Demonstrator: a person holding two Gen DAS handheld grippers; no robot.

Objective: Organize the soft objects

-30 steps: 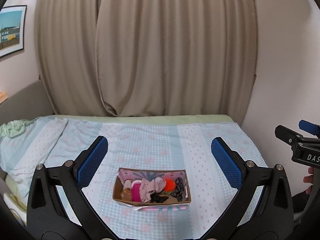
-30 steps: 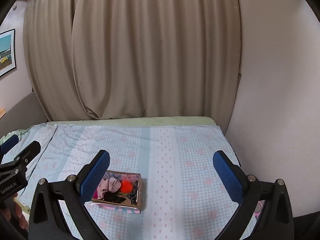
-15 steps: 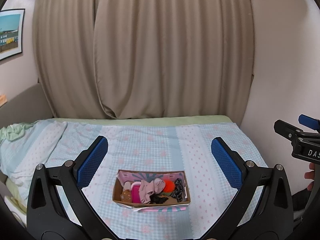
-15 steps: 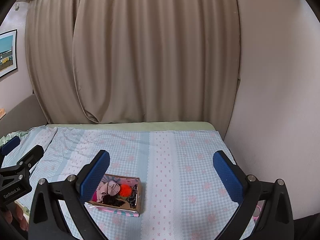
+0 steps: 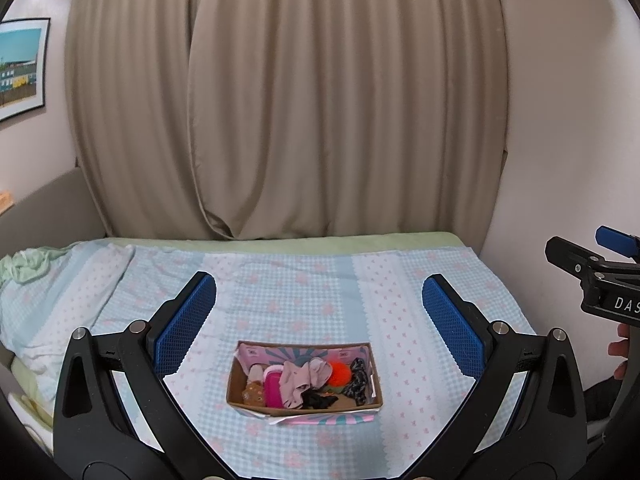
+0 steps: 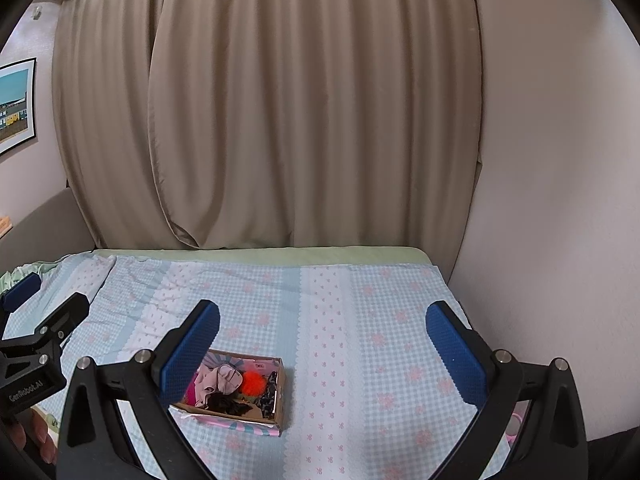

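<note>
Both views have tipped slightly upward over the last second, so the cardboard box now sits lower in each picture, while it lies where it did on the bed. In the left wrist view the box rests between the two blue pads, nearer the lower edge, with its long axis running left to right across the picture and its open top facing up. In the right wrist view the same box appears just beside the left pad, turned a little so its long side slants down toward the right.

Inside the box lie a pale pink cloth in the middle, an orange pom-pom touching its right side, a bright pink item to its left, a black fabric piece at the front, and a dark patterned scrunchie against the right wall.

The left tongs stand wide apart and hold nothing, well above the bedspread. The right tongs are likewise spread wide and empty. Beige curtains hang behind the bed, and a framed picture is on the left wall.
</note>
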